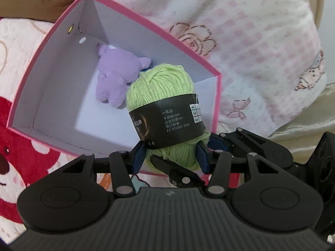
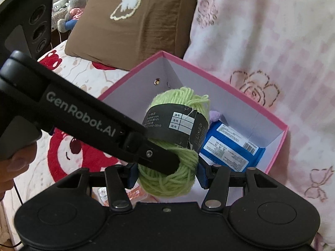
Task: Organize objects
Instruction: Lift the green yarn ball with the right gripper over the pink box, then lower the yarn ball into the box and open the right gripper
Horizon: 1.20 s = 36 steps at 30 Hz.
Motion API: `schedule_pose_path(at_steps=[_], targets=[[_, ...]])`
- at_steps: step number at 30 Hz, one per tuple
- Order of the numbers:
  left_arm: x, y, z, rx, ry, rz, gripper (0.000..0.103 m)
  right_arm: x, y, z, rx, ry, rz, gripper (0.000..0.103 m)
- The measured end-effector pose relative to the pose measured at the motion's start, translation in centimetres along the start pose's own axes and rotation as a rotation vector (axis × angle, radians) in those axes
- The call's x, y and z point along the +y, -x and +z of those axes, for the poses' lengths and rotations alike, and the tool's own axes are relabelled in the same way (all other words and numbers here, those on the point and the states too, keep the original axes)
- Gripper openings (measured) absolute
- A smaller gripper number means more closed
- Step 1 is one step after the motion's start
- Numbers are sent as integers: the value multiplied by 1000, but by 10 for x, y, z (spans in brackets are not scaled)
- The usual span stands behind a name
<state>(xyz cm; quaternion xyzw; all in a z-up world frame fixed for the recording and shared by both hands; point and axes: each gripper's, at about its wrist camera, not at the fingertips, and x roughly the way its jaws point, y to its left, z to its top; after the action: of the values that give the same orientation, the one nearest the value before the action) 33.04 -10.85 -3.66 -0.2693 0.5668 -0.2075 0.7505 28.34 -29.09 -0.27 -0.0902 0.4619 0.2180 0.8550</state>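
Note:
A light green yarn ball [image 1: 165, 96] with a black paper band is held above the near edge of an open pink box [image 1: 62, 27] with a white inside. My left gripper [image 1: 170, 155] is shut on the yarn's lower end. My right gripper [image 2: 166, 175] is shut on the same yarn ball [image 2: 178, 121] from the other side; the left gripper's finger [image 2: 159, 156] crosses in front of it. A purple plush toy [image 1: 117, 77] lies in the box. A blue wipes pack [image 2: 230, 146] lies in the box [image 2: 278, 123] too.
The box sits on a bed cover with red bear print [image 2: 69, 146]. A pink patterned quilt [image 2: 261, 41] rises behind and right of it. A brown pillow [image 2: 129, 21] lies at the back left. An orange packet [image 2: 134, 194] shows under the right gripper.

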Motion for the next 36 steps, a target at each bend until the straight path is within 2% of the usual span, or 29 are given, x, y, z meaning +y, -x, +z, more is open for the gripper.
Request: schedule_pose_path(at_steps=[16, 23, 28, 32, 36], targets=[[21, -50, 15, 77, -20, 65, 51, -26, -54, 2, 114, -23, 41, 59], [26, -56, 22, 124, -31, 87, 52, -31, -72, 3, 161, -4, 69, 59], [21, -40, 31, 74, -142, 115, 56, -36, -75, -1, 180, 22, 53, 59], [29, -40, 38, 65, -132, 115, 56, -36, -74, 1, 181, 44, 52, 59], [29, -39, 43, 19, -144, 114, 58, -38, -70, 6, 193, 57, 63, 59]])
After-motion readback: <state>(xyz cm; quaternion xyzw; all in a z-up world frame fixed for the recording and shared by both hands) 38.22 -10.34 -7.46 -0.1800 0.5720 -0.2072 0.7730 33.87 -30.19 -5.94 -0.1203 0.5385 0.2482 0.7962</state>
